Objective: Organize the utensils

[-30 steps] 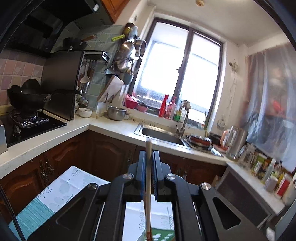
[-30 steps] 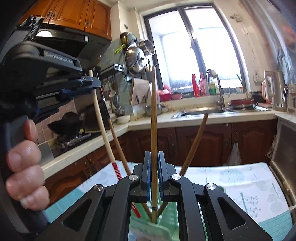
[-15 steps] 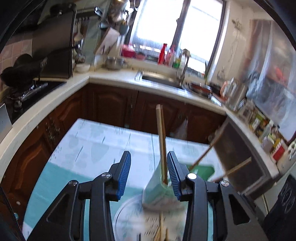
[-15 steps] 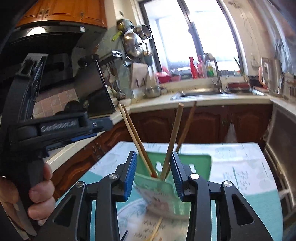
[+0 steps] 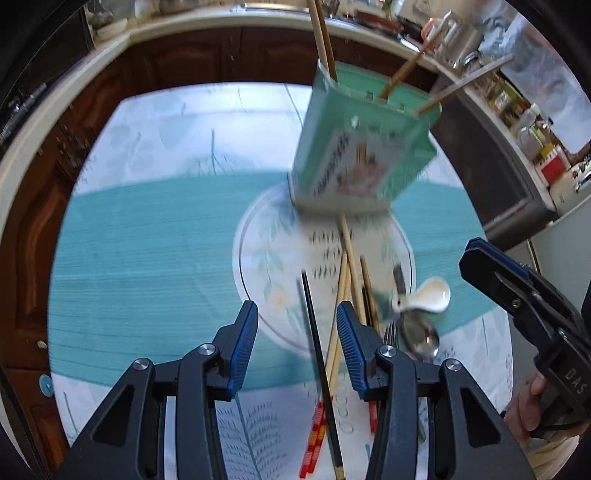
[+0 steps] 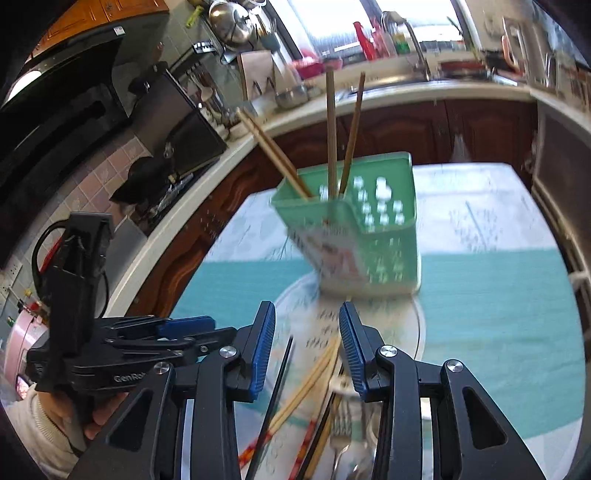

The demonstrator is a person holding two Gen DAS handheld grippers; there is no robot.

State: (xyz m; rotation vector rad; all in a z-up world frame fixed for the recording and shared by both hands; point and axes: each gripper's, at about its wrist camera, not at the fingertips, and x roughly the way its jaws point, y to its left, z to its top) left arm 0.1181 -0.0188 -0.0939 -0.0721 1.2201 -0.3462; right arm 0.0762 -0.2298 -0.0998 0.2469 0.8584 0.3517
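A green utensil holder (image 5: 360, 147) (image 6: 364, 229) stands on the far rim of a white plate (image 5: 258, 266) (image 6: 413, 332) and holds several wooden chopsticks (image 6: 330, 129). On the plate lie a black chopstick (image 5: 314, 332) (image 6: 277, 384), pale bamboo chopsticks (image 5: 341, 291) (image 6: 310, 380), a fork (image 6: 341, 424), a metal spoon (image 5: 419, 336) and a white ceramic spoon (image 5: 428, 295). My left gripper (image 5: 293, 339) is open and empty above the loose chopsticks. My right gripper (image 6: 306, 343) is open and empty above the plate, and shows at the right of the left wrist view (image 5: 517, 291).
The plate rests on a teal and white tablecloth (image 5: 147, 258) (image 6: 498, 295). Wooden cabinets and a pale countertop (image 5: 184, 26) run behind the table. A stove with a wok (image 6: 147, 184) is at the left, a sink (image 6: 424, 74) at the back.
Both grippers opened and let go of their chopsticks, which now stand in the green holder. Both grippers then tilted down toward the plate and the loose utensils.
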